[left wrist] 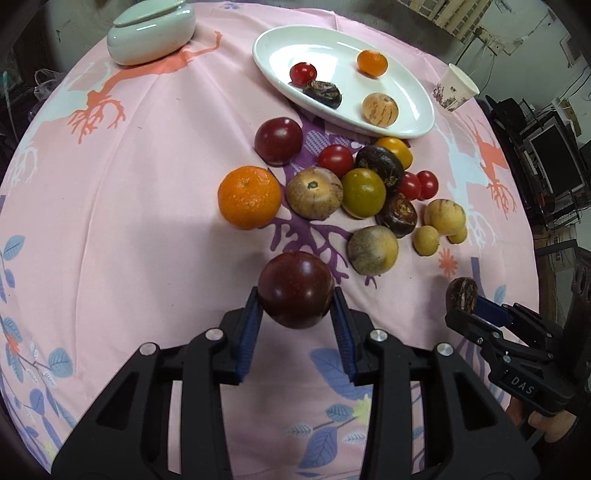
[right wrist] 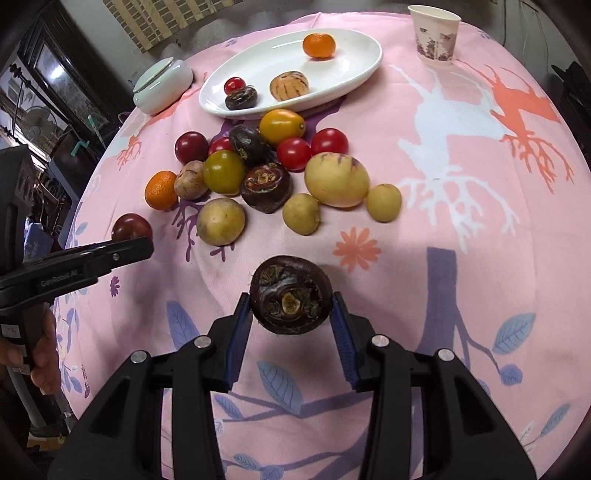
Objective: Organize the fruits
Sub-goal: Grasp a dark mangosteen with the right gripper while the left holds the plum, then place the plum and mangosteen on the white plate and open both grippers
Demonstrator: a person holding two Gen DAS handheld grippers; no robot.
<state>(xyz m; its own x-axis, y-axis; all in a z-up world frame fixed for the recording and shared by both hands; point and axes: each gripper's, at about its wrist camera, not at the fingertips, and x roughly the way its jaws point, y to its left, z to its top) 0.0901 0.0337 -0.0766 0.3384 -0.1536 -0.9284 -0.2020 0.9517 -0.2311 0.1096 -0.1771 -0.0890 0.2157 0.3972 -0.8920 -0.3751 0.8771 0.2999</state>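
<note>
My left gripper [left wrist: 295, 301] is shut on a dark red plum [left wrist: 295, 290] and holds it above the pink tablecloth. My right gripper [right wrist: 291, 304] is shut on a dark brown water chestnut [right wrist: 291, 301]; it also shows in the left wrist view [left wrist: 461, 295]. A white oval plate [left wrist: 332, 40] at the back holds a cherry tomato [left wrist: 303, 72], a water chestnut [left wrist: 322, 94], a tangerine [left wrist: 372, 62] and a striped yellow fruit [left wrist: 379, 109]. A pile of several fruits lies before the plate, among them a tangerine [left wrist: 249, 196] and a second plum [left wrist: 279, 140].
A pale green lidded ceramic box [left wrist: 151, 31] stands at the back left. A paper cup [left wrist: 455, 88] stands right of the plate. The table's edge curves close on the right, with dark furniture beyond it.
</note>
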